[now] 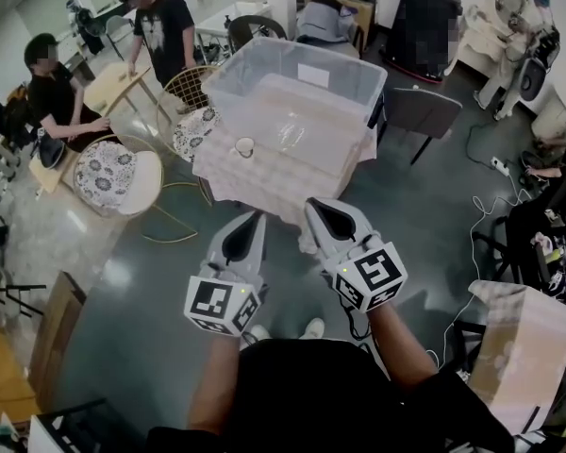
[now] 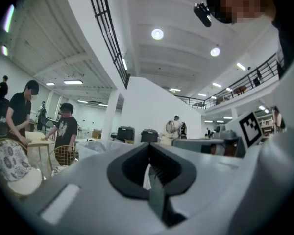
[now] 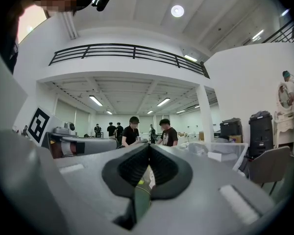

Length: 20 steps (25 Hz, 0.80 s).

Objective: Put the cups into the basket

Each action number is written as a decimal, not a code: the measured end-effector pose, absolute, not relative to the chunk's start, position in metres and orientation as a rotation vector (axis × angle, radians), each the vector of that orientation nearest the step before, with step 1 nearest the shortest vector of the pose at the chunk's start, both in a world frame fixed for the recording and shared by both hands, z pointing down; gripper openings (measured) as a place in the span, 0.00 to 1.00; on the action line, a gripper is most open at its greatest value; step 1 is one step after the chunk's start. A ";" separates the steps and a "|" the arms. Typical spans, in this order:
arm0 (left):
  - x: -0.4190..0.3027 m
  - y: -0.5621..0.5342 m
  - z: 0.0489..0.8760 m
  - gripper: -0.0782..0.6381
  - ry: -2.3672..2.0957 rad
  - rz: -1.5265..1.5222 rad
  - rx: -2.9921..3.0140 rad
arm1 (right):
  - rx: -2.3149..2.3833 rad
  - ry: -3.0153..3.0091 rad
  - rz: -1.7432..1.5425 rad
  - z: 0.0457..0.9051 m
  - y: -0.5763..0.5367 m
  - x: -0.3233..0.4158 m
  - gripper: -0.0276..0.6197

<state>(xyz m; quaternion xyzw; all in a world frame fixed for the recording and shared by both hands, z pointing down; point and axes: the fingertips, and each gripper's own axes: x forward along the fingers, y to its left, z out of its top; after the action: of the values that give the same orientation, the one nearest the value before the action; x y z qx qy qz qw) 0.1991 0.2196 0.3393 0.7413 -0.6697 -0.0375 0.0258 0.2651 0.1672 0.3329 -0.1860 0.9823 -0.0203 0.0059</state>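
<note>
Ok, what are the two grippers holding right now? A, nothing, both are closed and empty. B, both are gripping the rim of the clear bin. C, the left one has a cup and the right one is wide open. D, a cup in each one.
A: the left gripper and the right gripper each have their jaws together, and each gripper's own view shows nothing between them.

Grey left gripper [image 1: 256, 219] and right gripper [image 1: 315, 207] bear black-and-white marker cubes [image 1: 222, 307]; black shirt [image 1: 302, 394], white shoes [image 1: 312, 328].
</note>
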 end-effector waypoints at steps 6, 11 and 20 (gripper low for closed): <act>0.206 0.213 0.340 0.11 -2.091 -0.107 2.279 | -0.566 3.079 -0.059 0.335 0.157 0.274 0.05; 0.206 0.205 0.341 0.11 -2.098 -0.093 2.272 | -0.549 3.083 -0.061 0.336 0.149 0.271 0.05; 0.172 0.192 0.340 0.11 -2.104 -0.120 2.268 | -0.547 3.095 -0.031 0.334 0.135 0.236 0.05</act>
<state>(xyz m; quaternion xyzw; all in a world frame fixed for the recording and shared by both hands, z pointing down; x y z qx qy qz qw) 0.1722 0.1923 0.3403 0.7324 -0.6794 -0.0389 0.0228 0.2362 0.1348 0.3337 -0.1740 0.9847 -0.0100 -0.0008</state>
